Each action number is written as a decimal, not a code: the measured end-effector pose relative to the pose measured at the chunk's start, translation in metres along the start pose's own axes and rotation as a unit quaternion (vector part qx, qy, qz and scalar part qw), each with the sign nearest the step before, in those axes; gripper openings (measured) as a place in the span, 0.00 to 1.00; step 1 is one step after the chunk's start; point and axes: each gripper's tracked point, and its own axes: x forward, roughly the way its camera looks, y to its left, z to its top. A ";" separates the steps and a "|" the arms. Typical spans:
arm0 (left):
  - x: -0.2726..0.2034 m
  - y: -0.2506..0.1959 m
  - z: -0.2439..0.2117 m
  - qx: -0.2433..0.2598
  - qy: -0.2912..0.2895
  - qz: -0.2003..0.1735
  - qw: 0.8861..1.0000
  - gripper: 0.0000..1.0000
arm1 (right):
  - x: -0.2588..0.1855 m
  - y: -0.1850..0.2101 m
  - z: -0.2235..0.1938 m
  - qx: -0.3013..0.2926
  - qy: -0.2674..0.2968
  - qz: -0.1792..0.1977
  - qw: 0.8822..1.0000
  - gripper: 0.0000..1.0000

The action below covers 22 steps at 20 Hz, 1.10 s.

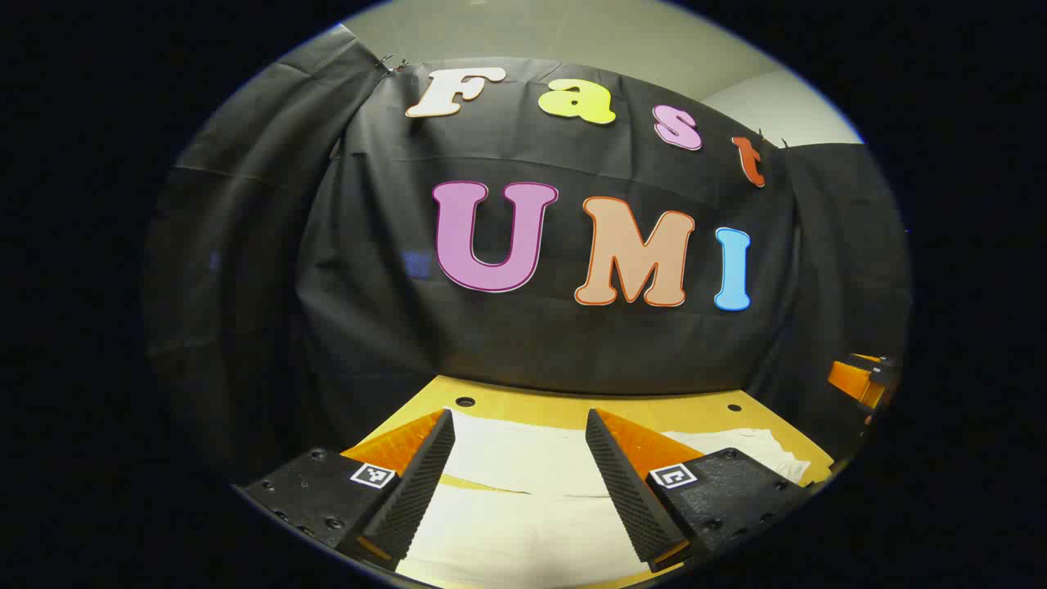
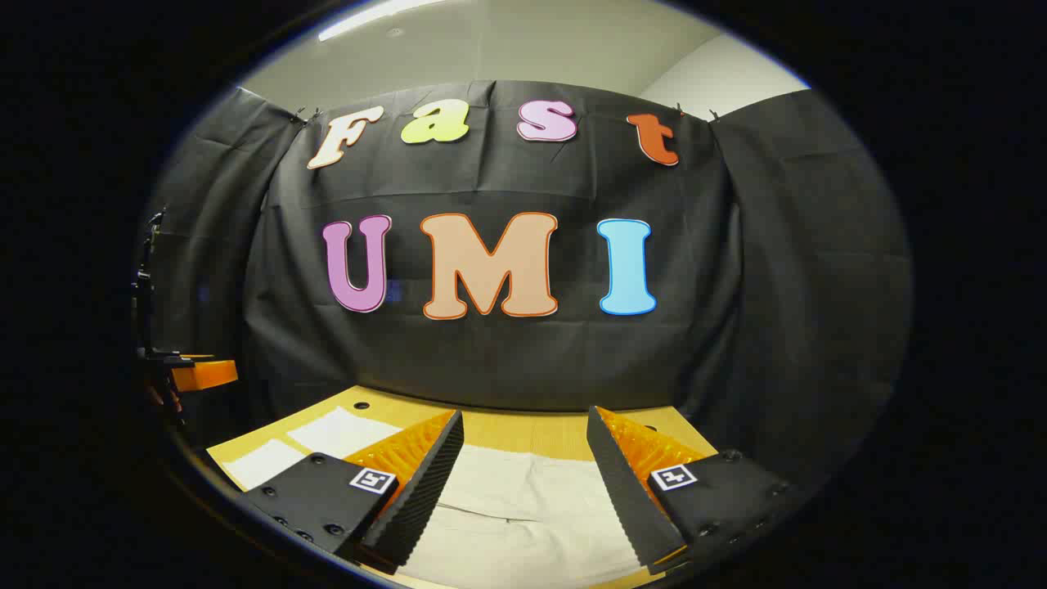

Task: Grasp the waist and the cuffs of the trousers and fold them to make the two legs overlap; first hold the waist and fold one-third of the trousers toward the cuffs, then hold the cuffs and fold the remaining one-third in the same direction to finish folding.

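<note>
Pale cream trousers (image 1: 523, 491) lie flat on the wooden table (image 1: 523, 401), spread sideways under both grippers. In the left gripper view my left gripper (image 1: 519, 421) hovers above the cloth, fingers wide apart with nothing between them. The trousers (image 2: 523, 507) also lie below my right gripper (image 2: 523, 421), which is open and holds nothing. The cloth shows a fold line or seam across it in both views. The other gripper shows at the right edge of the left gripper view (image 1: 859, 380) and at the left edge of the right gripper view (image 2: 192, 372).
The table's far edge (image 2: 491, 409) meets the black booth wall. Small dark holes (image 1: 465, 402) mark the tabletop near the back. A dark stand (image 2: 147, 286) rises at the left of the right gripper view.
</note>
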 end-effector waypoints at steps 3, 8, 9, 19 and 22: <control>0.001 0.003 -0.004 0.004 0.003 0.000 1.000 0.96 | 0.005 0.004 0.001 0.001 0.000 0.002 1.000 0.97; 0.005 0.009 -0.004 0.006 0.007 0.001 1.000 0.96 | 0.008 0.011 -0.001 -0.007 0.001 0.003 1.000 0.97; 0.005 0.011 -0.006 0.008 0.008 0.001 1.000 0.96 | 0.010 0.012 -0.002 -0.009 0.004 0.004 1.000 0.97; 0.001 0.028 -0.035 0.015 0.042 -0.009 0.999 0.96 | 0.009 0.036 -0.018 -0.006 0.021 0.006 1.000 0.97; -0.002 0.033 -0.059 0.018 0.073 -0.032 0.997 0.97 | 0.004 0.044 -0.024 -0.009 0.030 0.003 1.000 0.97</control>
